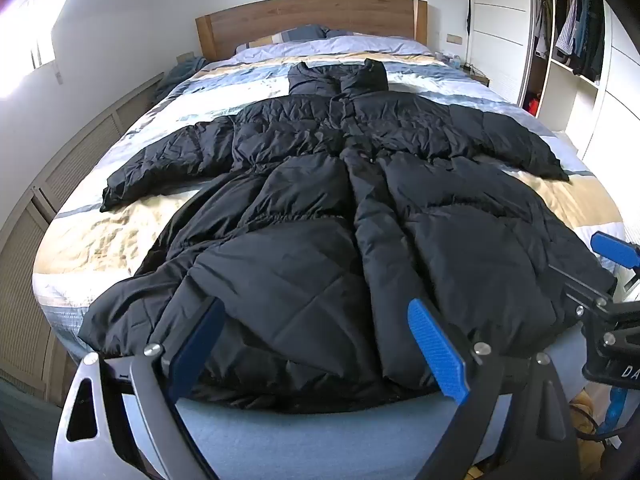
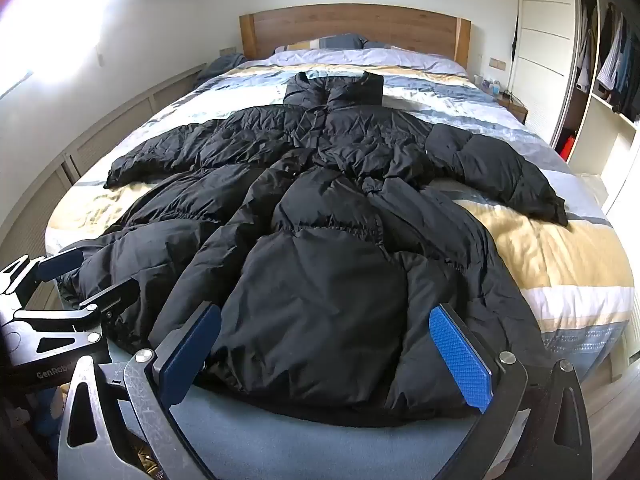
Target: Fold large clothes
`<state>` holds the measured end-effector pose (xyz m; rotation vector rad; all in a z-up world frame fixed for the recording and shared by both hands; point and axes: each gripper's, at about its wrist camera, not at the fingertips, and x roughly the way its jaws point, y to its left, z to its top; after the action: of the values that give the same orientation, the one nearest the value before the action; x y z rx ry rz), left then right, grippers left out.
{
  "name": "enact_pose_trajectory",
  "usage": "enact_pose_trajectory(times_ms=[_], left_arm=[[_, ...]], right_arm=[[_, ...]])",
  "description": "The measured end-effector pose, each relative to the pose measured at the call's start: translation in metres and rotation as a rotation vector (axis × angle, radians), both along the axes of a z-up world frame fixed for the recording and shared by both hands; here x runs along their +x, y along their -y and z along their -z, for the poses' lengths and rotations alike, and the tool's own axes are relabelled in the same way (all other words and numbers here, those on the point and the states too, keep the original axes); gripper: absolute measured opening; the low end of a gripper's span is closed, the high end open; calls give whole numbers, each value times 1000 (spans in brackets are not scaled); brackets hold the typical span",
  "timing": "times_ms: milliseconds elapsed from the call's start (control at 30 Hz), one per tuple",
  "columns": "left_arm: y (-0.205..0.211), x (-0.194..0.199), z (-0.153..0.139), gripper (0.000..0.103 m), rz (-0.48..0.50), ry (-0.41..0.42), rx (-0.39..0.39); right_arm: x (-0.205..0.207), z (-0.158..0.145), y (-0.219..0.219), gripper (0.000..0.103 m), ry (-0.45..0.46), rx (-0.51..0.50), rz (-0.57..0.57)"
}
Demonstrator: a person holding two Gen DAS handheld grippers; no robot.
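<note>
Black quilted coat (image 1: 320,216) on a duvet (image 1: 100,240) striped in tan, white, pale blue and grey; brown wooden headboard (image 1: 312,20); bright blue gripper pads (image 2: 460,360)

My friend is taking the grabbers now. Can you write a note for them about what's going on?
Left gripper: open, holding nothing, near the coat's hem.
Right gripper: open, holding nothing, beside the left one.
Black puffer coat: spread flat on the striped bed cover, front up, collar toward the wooden headboard, both sleeves out to the sides.
Done: coat laid out.
Left: all the folding, probably sleeves in first, then hem up toward the collar.
</note>
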<state>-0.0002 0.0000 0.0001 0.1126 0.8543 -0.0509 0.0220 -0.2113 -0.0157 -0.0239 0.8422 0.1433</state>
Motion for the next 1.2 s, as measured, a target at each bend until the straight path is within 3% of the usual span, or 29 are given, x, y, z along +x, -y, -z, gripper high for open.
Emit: enact_pose_trajectory(times_ms=[1200], left_arm=[[4,0,12,93,0,-26,-6]], right_arm=[[6,6,-2,102,-23,3,-5]])
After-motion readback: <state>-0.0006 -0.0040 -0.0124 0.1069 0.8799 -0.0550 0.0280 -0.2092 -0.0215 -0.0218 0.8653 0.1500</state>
